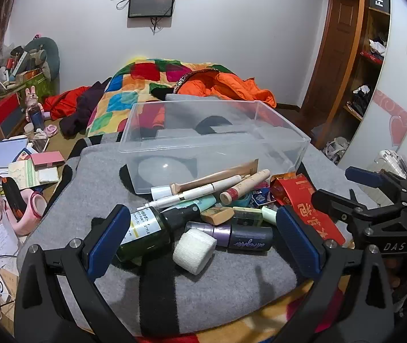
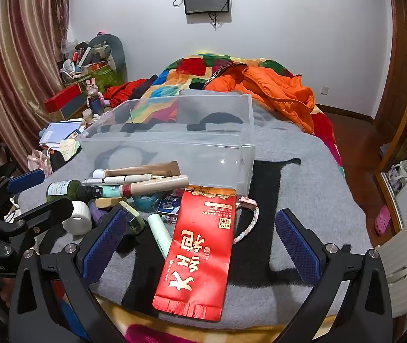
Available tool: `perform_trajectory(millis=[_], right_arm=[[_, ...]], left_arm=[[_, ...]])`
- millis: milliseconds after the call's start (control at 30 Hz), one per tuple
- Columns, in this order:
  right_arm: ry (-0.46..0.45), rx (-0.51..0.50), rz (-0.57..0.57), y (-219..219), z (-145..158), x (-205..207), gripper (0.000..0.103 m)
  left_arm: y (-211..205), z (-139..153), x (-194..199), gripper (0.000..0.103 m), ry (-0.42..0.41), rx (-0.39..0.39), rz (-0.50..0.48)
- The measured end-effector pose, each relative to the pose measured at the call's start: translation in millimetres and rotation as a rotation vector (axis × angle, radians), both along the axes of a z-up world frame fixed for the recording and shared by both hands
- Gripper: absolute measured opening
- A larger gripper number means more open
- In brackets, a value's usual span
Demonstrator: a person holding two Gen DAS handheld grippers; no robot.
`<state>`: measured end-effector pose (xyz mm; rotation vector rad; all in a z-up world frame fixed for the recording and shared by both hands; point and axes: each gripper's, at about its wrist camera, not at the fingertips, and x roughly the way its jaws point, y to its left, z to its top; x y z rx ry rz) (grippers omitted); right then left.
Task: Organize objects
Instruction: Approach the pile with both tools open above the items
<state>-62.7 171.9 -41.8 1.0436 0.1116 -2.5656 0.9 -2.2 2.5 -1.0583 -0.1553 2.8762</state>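
A clear plastic bin [image 1: 277, 154] [image 2: 246, 131] stands empty on a grey blanket [image 1: 226, 283] [image 2: 312, 171]. In front of it lies a pile of small items: a green bottle [image 1: 149, 231] [image 2: 63, 189], a white tape roll [image 1: 193, 250] [image 2: 78, 217], a purple tube [image 1: 240, 235], beige tubes [image 1: 243, 184] [image 2: 155, 187], and a red foil packet [image 2: 200, 251] [image 1: 315, 211]. My left gripper [image 1: 203, 245] is open, its fingers either side of the tape roll and purple tube. My right gripper [image 2: 203, 245] is open, either side of the red packet.
A colourful quilt [image 1: 135, 91] and an orange jacket [image 2: 283, 91] lie behind the bin. Books and clutter [image 1: 17, 160] cover the floor at left. A pink braided cord [image 2: 249, 223] lies by the packet. Wooden shelves [image 1: 366, 65] stand at right.
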Motion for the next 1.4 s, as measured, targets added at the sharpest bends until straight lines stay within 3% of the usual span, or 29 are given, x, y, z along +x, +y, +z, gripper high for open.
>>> perform_trajectory(millis=[1400], right_arm=[[-0.021,0.002,0.013,-7,-1,7,0.103]], left_arm=[[2,8,10,0.103,0.014,0.001,-0.004]])
